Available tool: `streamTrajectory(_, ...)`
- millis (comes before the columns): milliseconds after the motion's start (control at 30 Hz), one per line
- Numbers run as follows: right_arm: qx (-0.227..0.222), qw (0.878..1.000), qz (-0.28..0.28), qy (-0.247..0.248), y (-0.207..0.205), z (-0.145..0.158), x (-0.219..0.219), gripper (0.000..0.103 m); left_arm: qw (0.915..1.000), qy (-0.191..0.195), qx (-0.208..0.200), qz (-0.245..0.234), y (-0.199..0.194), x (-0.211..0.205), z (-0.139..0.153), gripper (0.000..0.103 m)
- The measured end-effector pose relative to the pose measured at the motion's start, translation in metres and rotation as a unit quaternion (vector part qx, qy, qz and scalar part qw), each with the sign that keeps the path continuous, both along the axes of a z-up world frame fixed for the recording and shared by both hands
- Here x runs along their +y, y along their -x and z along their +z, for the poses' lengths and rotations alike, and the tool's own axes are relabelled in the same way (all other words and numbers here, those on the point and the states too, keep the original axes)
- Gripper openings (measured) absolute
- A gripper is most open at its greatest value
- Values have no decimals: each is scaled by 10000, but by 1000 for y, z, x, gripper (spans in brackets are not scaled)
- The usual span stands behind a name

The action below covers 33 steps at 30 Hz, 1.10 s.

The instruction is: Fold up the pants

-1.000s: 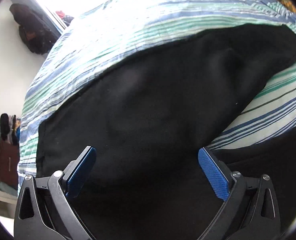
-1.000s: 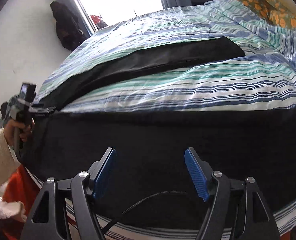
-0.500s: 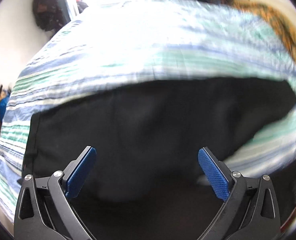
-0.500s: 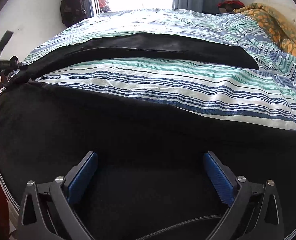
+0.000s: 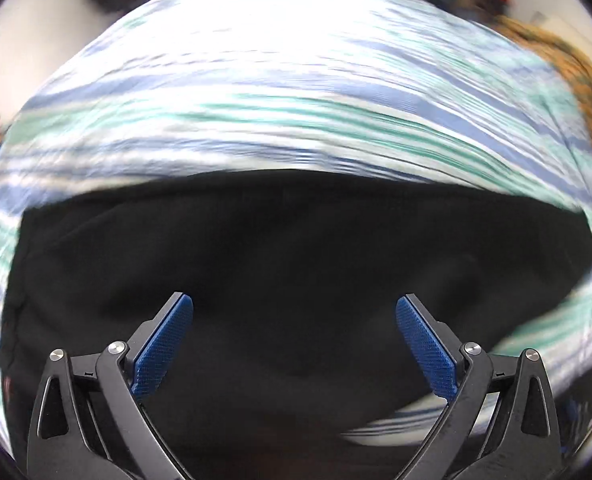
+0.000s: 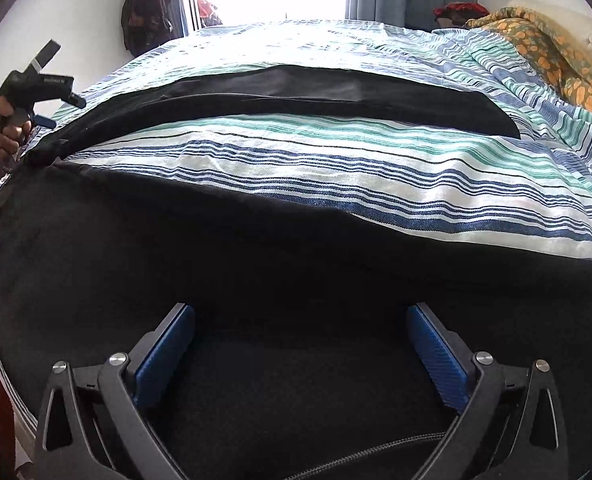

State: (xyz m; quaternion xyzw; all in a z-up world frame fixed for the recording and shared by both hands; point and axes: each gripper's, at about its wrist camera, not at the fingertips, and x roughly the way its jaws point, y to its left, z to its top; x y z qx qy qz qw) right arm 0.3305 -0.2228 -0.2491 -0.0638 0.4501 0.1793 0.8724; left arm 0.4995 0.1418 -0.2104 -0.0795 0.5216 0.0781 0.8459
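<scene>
Black pants (image 6: 256, 264) lie spread on a striped bed, legs apart in a V: the near leg fills the lower right wrist view, the far leg (image 6: 335, 92) stretches across the bed behind it. My right gripper (image 6: 300, 312) is open and empty, low over the near leg. In the left wrist view the pants (image 5: 296, 248) fill the lower half, blurred by motion. My left gripper (image 5: 294, 304) is open and empty just above the black cloth. It also shows in the right wrist view (image 6: 52, 98) at the far left, held in a hand near the waist end.
The striped sheet (image 6: 335, 168) shows between the two legs. An orange flowered blanket (image 6: 543, 52) lies at the back right. A dark bag (image 6: 144, 12) hangs by the bright window. A black cable (image 6: 359, 456) runs below my right gripper. The bed edge is at the left.
The left wrist view has swung so the pants edge now runs level across it. My right gripper has come lower and closer over the near leg. Both stay open.
</scene>
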Motion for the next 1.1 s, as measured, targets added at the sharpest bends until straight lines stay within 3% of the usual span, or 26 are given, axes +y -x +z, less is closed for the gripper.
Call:
streamTrajectory(67, -10, 10000, -1, -5, 0, 0, 0, 103, 9976, -404, 387, -408, -12, -27, -27, 102)
streamTrajectory(133, -6, 10000, 0, -5, 1, 0, 0, 103, 9933, -579, 939, -335, -19, -29, -59, 103)
streamTrajectory(233, -2, 10000, 3, -13, 2, 0, 0, 103, 9977, -290, 618, -31, -11, -7, -43, 102)
streamTrajectory(300, -18, 10000, 8, -12, 2, 0, 0, 103, 9976, -341, 539, 264, -2, 28, -33, 102)
streamTrajectory(367, -21, 10000, 12, -7, 2, 0, 0, 103, 9912, -671, 810, 804, 9, 71, -39, 102)
streamTrajectory(433, -17, 10000, 12, 4, 2, 0, 0, 103, 9821, -496, 1032, 1494, 33, 126, -47, 103)
streamTrajectory(533, -11, 10000, 2, 24, 1, 1, 0, 103, 9716, -286, 853, 2188, 73, 177, -25, 101)
streamTrajectory(600, -16, 10000, -5, 39, 2, 1, 0, 103, 9710, -58, 508, 2334, 102, 191, -4, 101)
streamTrajectory(700, -23, 10000, -12, 54, 1, 1, 1, 103, 9719, 234, -57, 2343, 154, 178, 11, 102)
streamTrajectory(733, -27, 10000, -15, 62, 1, 0, 1, 103, 9731, 287, -113, 2283, 159, 196, 10, 102)
streamTrajectory(767, -30, 10000, -18, 69, 1, 0, 2, 103, 9747, 323, -57, 2213, 175, 187, 1, 102)
streamTrajectory(833, -34, 10000, -23, 87, 2, 1, 2, 103, 9772, 302, 502, 2042, 193, 195, -36, 102)
streamTrajectory(867, -29, 9999, -24, 99, 2, 1, 2, 103, 9788, -55, 780, 1893, 200, 181, -52, 102)
streamTrajectory(933, 3, 9999, -16, 107, 1, 1, 2, 103, 9813, -879, 534, 1624, 207, 152, -49, 102)
streamTrajectory(967, 22, 10000, -10, 97, 0, 1, 2, 103, 9804, -942, 538, 1642, 208, 144, -44, 102)
streamTrajectory(1033, 64, 9999, 3, 103, -1, 1, 2, 103, 9831, -466, 414, 1719, 211, 131, -32, 102)
streamTrajectory(1100, 117, 9999, -1, 125, -2, 2, 2, 103, 9871, -15, -14, 1598, 221, 110, -16, 102)
